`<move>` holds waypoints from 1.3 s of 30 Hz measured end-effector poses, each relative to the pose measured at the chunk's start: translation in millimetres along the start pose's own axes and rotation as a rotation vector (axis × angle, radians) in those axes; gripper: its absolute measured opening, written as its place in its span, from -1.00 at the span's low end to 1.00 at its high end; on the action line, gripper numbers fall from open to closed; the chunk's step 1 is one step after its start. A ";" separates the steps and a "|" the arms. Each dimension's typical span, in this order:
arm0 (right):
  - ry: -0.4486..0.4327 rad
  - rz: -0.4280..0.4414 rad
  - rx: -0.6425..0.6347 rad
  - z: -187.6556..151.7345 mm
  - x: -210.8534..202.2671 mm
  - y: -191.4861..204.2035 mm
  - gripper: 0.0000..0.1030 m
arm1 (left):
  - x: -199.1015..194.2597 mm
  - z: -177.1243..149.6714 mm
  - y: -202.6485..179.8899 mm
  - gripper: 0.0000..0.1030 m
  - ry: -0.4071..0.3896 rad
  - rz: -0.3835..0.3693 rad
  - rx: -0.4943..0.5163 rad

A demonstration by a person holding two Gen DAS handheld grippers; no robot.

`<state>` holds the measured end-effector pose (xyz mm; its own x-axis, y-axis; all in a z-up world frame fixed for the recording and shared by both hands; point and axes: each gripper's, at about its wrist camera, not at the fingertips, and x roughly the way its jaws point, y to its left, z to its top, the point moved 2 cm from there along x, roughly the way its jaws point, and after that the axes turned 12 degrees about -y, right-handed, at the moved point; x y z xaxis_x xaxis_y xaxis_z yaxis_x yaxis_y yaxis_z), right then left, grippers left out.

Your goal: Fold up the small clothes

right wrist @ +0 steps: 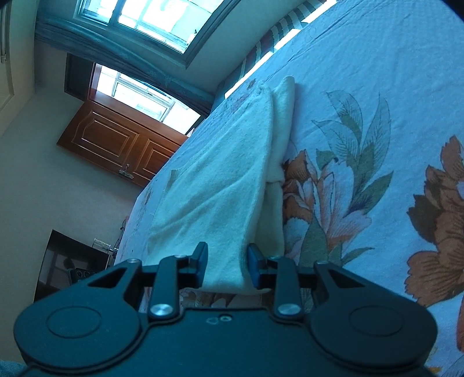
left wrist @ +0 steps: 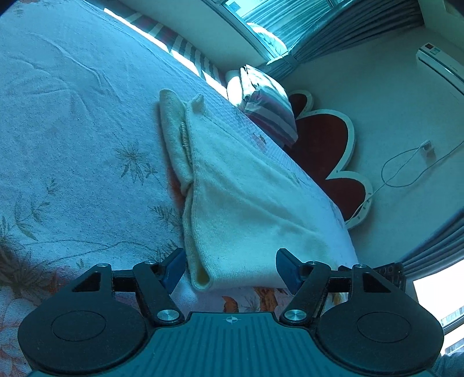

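A small cream-white fleece garment (left wrist: 232, 191) lies folded lengthwise on the floral bedspread (left wrist: 63, 139). In the left wrist view my left gripper (left wrist: 230, 269) is open, its blue pads wide apart on either side of the garment's near end, which lies between them. In the right wrist view the same garment (right wrist: 220, 185) runs away from me, and my right gripper (right wrist: 227, 268) has its pads close on either side of the garment's near end, which fills the gap between them.
A striped pillow (left wrist: 266, 101) and a red flower-shaped headboard (left wrist: 327, 139) stand at the bed's far side. A wooden cabinet (right wrist: 119, 142), windows (right wrist: 150, 17) and a wall with cables (left wrist: 406, 165) surround the bed.
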<state>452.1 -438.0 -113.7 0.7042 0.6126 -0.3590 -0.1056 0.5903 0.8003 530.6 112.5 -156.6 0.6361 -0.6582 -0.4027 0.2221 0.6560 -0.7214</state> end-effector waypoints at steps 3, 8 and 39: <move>0.016 -0.002 -0.007 -3.0 3.5 0.5 -0.43 | 5.6 -1.8 -0.7 -0.34 0.025 -0.017 0.003; 0.011 0.006 0.021 -5.9 4.5 -4.4 -0.46 | 19.9 -7.3 5.6 -0.34 0.057 -0.026 -0.021; -0.068 -0.241 -0.522 -66.9 42.9 106.3 -0.72 | 88.0 -60.0 -138.5 -0.95 -0.027 0.221 0.423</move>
<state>424.1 -313.8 -76.1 0.7927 0.4039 -0.4565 -0.2568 0.9005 0.3508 511.5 -58.4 -125.9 0.7195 -0.4801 -0.5018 0.3576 0.8755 -0.3250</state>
